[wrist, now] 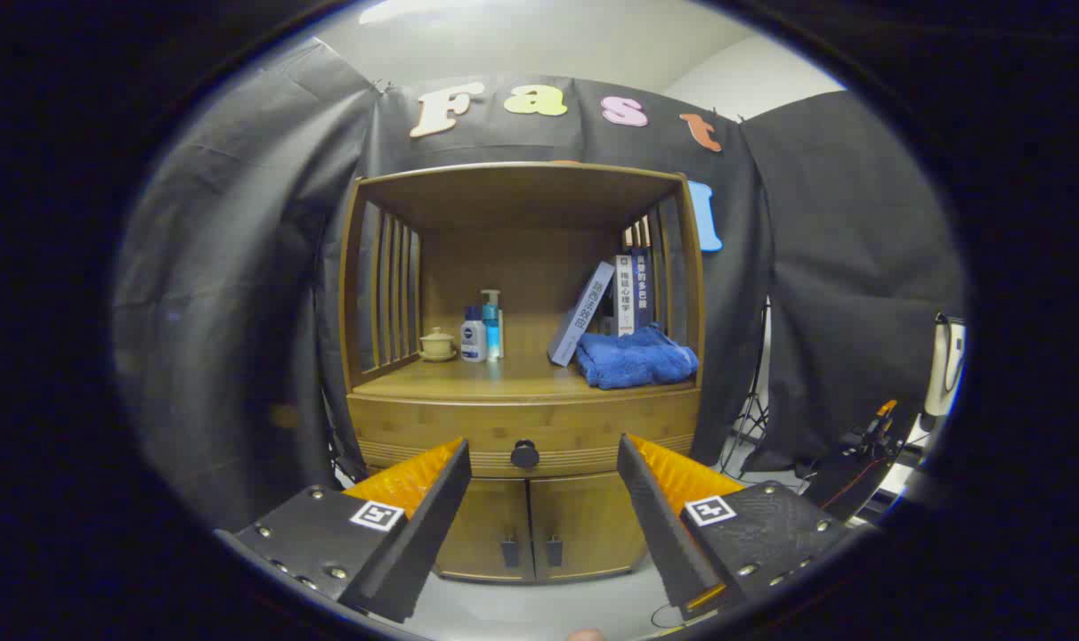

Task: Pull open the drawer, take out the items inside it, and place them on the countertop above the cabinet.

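Wooden drawer (522, 434), closed, its front flush with the bamboo-coloured cabinet (361, 267) that carries it. 1 dark round knob (524, 454) at the centre of the drawer front, seen in the gap between the 2 fingers and beyond their tips. Contents of the drawer hidden.

Gripper (544, 454): fingers spread wide apart, holding nothing, 1 on each side of the knob, short of the cabinet and touching no part of it.

Countertop (504, 381) directly above the drawer, forming the floor of an open shelf bay with slatted sides and a wooden roof. Items on it, from the left:
- 1 small lidded ceramic cup (437, 344) on a saucer, near the left slats.
- 1 white bottle with a blue cap (474, 336), just beside the cup.
- 1 blue pump bottle (491, 324), just behind and right of the white bottle.
- 1 book (581, 313) leaning at a tilt toward the right.
- 2 upright books (630, 294) behind it, against the right slats.
- 1 folded blue towel (636, 358), in front of the upright books, near the right front corner.

Below the drawer: 2 cabinet doors (531, 525), shut, each with a small dark handle beside the centre seam.

Surroundings: black cloth wall (237, 294) behind and to both sides of the cabinet; pale floor (539, 605) beneath; stands and equipment (869, 445) to the right, too small to identify.
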`<action>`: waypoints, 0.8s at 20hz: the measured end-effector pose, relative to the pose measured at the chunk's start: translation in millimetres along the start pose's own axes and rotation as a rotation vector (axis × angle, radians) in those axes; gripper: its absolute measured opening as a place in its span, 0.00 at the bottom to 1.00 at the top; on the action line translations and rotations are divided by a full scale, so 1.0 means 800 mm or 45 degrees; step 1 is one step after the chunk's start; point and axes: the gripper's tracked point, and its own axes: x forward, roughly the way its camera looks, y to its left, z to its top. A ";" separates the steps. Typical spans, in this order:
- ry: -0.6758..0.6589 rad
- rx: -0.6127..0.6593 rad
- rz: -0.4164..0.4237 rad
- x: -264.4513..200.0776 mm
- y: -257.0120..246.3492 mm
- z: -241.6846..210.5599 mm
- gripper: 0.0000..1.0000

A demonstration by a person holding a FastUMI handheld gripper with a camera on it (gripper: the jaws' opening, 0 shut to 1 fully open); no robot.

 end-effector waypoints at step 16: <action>0.063 -0.014 0.039 0.092 0.023 -0.046 0.99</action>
